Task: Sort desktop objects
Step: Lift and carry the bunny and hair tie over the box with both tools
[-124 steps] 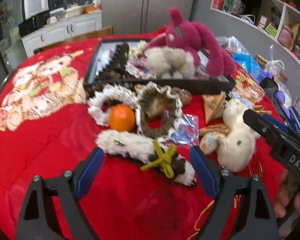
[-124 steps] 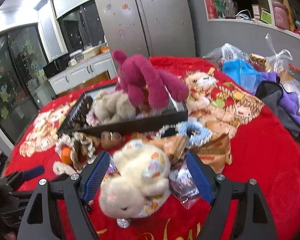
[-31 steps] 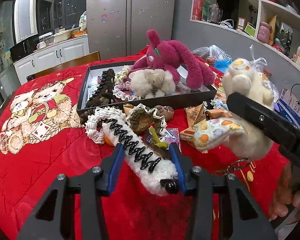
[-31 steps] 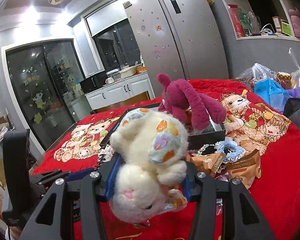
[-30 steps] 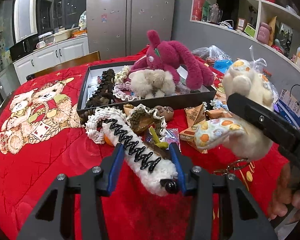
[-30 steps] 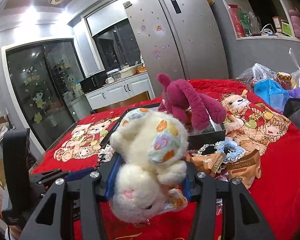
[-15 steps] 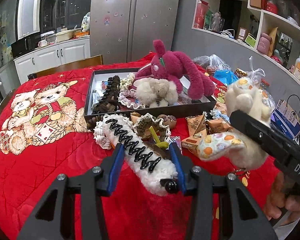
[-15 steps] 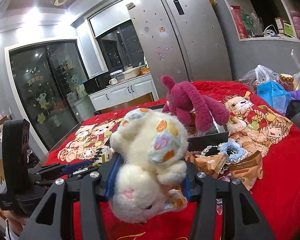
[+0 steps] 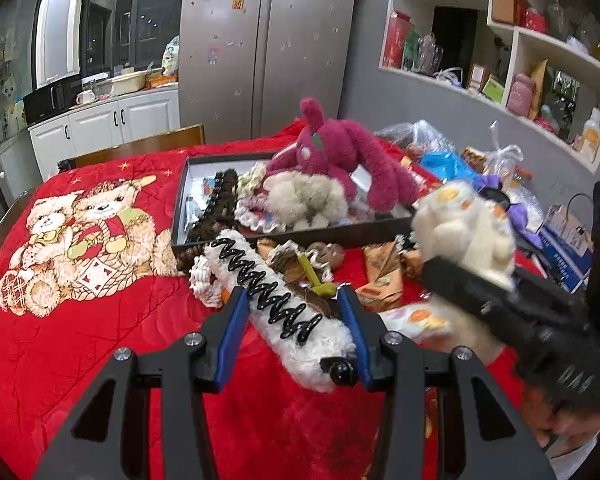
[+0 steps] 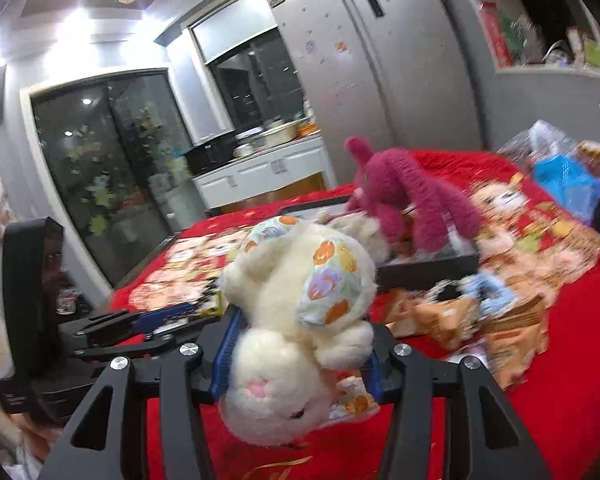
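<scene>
My left gripper (image 9: pixel 296 312) is shut on a white fluffy hair clip (image 9: pixel 284 312) with a black zigzag, held above the red cloth. My right gripper (image 10: pixel 300 344) is shut on a cream plush rabbit (image 10: pixel 296 312) with flowered ears, held upside down in the air; it also shows in the left wrist view (image 9: pixel 464 224) at the right. A black tray (image 9: pixel 300 236) behind holds a magenta plush rabbit (image 9: pixel 340 156), a beige plush (image 9: pixel 306 200) and dark hair clips (image 9: pixel 220 208). In the right wrist view the tray (image 10: pixel 428 272) lies beyond the cream rabbit.
Scrunchies and snack packets (image 9: pixel 380 272) lie in front of the tray on the red bear-print cloth (image 9: pixel 80 280). Plastic bags (image 9: pixel 444 160) and boxes (image 9: pixel 564 236) crowd the right side. Packets (image 10: pixel 512 320) and a blue scrunchie (image 10: pixel 484 284) sit right of the tray.
Both grippers have risen with their loads. The right gripper with the cream rabbit has swung toward the tray and is blurred with motion. The left gripper keeps its hold on the clip.
</scene>
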Tool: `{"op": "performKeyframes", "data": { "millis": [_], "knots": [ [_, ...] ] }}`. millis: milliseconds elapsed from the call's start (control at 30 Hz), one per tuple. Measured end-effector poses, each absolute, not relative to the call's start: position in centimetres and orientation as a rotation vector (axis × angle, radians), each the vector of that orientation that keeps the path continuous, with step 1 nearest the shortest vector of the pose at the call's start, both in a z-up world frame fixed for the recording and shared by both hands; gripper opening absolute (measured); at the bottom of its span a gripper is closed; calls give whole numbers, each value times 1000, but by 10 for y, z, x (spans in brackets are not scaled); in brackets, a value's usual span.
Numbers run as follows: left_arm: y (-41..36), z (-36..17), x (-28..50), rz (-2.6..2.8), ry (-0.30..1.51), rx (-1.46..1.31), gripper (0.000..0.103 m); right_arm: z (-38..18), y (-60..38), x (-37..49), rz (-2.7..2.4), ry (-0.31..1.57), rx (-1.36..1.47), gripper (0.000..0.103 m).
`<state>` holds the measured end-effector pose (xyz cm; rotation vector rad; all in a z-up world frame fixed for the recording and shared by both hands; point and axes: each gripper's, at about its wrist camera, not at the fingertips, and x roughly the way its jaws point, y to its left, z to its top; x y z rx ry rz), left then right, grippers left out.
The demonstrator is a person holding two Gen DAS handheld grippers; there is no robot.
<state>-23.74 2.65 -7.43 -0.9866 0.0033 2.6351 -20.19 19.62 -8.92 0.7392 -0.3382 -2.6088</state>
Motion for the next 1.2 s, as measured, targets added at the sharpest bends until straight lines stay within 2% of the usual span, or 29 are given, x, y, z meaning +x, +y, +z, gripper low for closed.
{"op": "performKeyframes", "data": {
  "millis": [100,500,700,967,1200],
  "knots": [
    [30,-68,-235,2645,23,-975,47,-85,187,-196,-2643,-281,728,52],
    [28,-35,-245,2674,7,-970,47,-59,196,-203,-2653,-365,755,52],
    [27,-10,-260,2745,53,-945,47,-33,194,-214,-2674,-317,770,52],
    [30,19,-300,2757,41,-908,47,-8,194,-246,-2696,-279,786,52],
    [37,8,-365,2726,5,-984,47,0,192,-292,-2701,-223,799,52]
  ]
}}
